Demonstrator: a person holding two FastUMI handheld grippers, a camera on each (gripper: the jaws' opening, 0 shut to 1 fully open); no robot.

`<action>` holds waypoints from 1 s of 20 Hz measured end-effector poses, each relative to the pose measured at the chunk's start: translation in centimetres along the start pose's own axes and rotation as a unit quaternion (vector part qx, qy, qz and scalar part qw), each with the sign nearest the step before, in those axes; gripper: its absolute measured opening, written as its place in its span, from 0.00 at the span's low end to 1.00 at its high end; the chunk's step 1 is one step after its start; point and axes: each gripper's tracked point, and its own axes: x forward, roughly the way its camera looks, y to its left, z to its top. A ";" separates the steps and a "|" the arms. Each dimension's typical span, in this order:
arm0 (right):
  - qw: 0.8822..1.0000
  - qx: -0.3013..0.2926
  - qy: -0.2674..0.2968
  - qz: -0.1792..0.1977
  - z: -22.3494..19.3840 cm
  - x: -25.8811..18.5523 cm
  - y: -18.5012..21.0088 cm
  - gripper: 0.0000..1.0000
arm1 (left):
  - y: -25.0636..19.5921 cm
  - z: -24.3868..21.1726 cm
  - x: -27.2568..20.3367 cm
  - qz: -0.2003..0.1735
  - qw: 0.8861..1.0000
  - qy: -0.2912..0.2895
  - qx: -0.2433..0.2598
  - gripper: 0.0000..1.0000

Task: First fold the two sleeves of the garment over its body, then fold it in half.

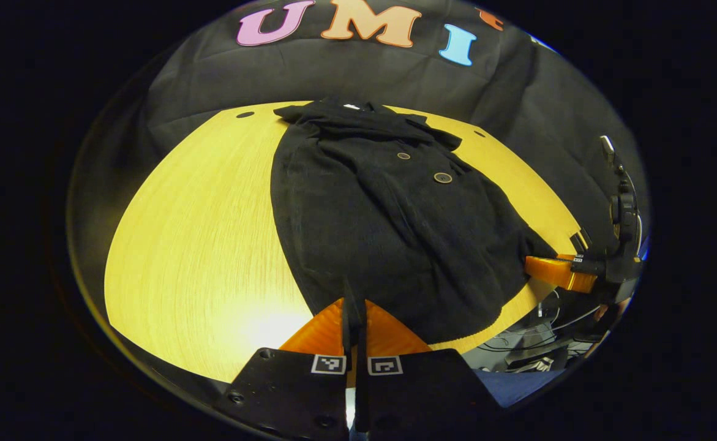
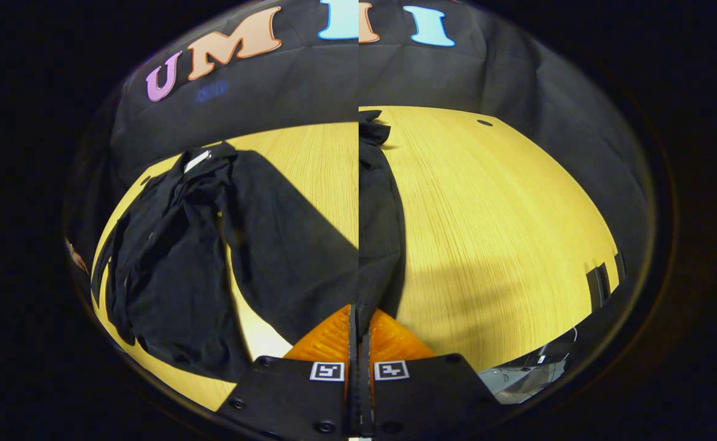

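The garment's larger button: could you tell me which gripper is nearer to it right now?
Hard to call, perhaps left. The left gripper pinches the black garment at its near hem, below the button; the right gripper grips the hem's corner, off to the side.

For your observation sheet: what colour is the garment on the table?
Black, with small round brownish buttons; the garment shows best in the left gripper view.
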 end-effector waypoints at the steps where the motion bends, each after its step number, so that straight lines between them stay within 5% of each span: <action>1: 1.000 0.007 -0.002 0.002 0.3 0.0 0.1 0.02 | 0.1 0.4 0.0 0.001 1.000 -0.002 0.002 0.00; 8: 0.999 0.011 -0.045 0.017 5.9 -1.6 1.2 0.04 | 0.2 6.5 -1.9 0.001 0.998 -0.064 -0.002 0.00; 20: 0.991 -0.027 -0.127 0.045 21.9 -2.9 3.4 0.04 | 2.9 19.5 -2.5 0.023 0.987 -0.158 -0.014 0.00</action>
